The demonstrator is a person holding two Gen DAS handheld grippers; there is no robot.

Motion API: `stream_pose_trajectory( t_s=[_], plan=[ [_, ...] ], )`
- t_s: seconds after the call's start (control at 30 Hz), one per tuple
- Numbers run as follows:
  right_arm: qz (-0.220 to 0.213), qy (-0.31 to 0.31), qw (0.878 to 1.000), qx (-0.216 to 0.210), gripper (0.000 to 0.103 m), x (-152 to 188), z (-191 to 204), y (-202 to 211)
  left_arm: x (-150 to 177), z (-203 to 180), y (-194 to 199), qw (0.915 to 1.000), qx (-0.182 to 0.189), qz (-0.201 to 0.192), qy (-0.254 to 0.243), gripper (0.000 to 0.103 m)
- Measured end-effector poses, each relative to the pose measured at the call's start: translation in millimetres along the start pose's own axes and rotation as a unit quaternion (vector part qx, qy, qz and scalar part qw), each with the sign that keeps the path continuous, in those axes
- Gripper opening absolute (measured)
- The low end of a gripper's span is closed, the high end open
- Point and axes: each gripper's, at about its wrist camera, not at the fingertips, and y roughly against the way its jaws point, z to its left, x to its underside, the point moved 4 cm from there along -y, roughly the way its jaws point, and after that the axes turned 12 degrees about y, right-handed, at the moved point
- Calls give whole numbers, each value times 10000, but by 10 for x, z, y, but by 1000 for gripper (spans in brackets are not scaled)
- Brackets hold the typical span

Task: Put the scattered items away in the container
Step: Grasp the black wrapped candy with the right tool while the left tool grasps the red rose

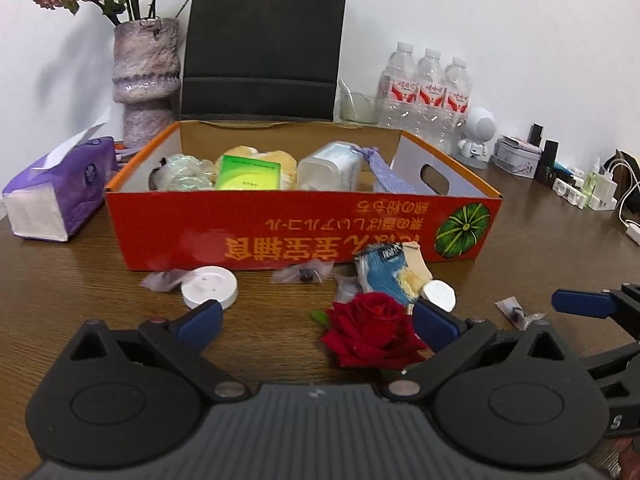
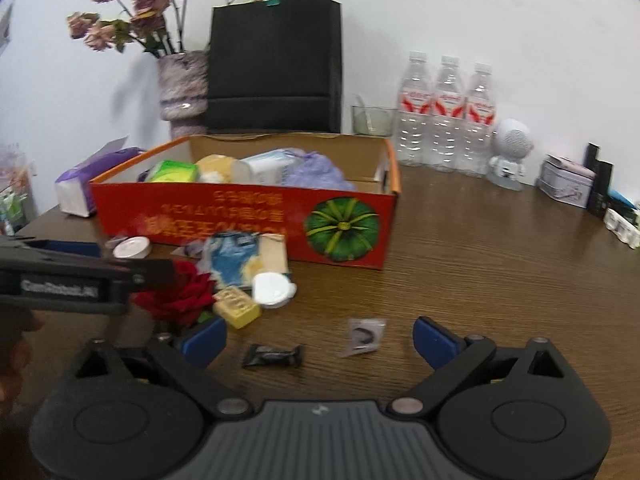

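Now both claws hang wide open over the wooden table [image 2: 500,264], neither holding anything. Between the left gripper's [image 1: 316,322] spread fingers lies a red rose [image 1: 370,330], untouched, while the right gripper [image 2: 320,340] frames a small black wrapped sweet [image 2: 273,356] and a clear packet [image 2: 363,337]. Behind them the red cardboard box [image 1: 280,224] stands partly filled, with a blue-and-cream packet [image 1: 386,276] and white round lids [image 1: 209,293] scattered just before it.

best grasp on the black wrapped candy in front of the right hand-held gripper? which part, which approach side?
Take the black wrapped candy across its thick middle, not the flared twisted ends. It lies flat on the table, long axis running left-right in the right wrist view, so probably come from above and turn the open right hand-held gripper until one pad sits on each long side.
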Motion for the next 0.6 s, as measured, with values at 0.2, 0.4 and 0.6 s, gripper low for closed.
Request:
stream_pose_trajectory(
  t_s=[0.2, 0.4, 0.6],
  plan=[
    [69, 138, 9996, -254, 71, 11, 113, -42, 1, -21, -112, 9998, 97, 148, -13, 103],
    [184, 333, 9979, -521, 38, 32, 227, -79, 48, -31, -138, 9984, 414, 375, -47, 39],
    [24, 387, 9982, -468, 22, 26, 242, -1, 54, -22, -8, 9985, 521, 187, -48, 38]
  ],
)
